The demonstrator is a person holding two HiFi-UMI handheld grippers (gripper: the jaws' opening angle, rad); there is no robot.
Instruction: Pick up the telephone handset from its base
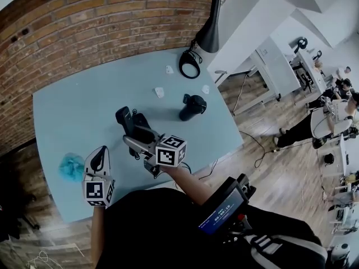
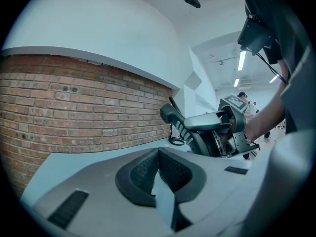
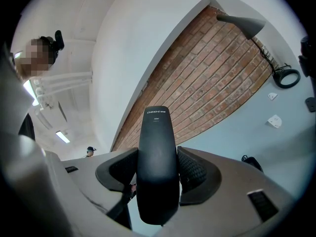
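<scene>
Handset [image 3: 157,167] (stiff, light, probably slick) is pinched across its narrow body by your right gripper [image 3: 157,157]; left gripper [image 2: 159,154] is pressed together, empty.

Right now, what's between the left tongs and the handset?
Only bare table lies between the left tongs and the handset; the left gripper view shows that stretch clearly.

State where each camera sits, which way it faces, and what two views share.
Head view: on the head, looking steeply down at the table; arms, left tool, right tool show.
Left tool view: on the left tool, facing the brick wall; its shut jaws show.
Right tool view: on the right tool, facing the wall; its jaws grip the handset.
Shared: head and left tool views both show the handset.
</scene>
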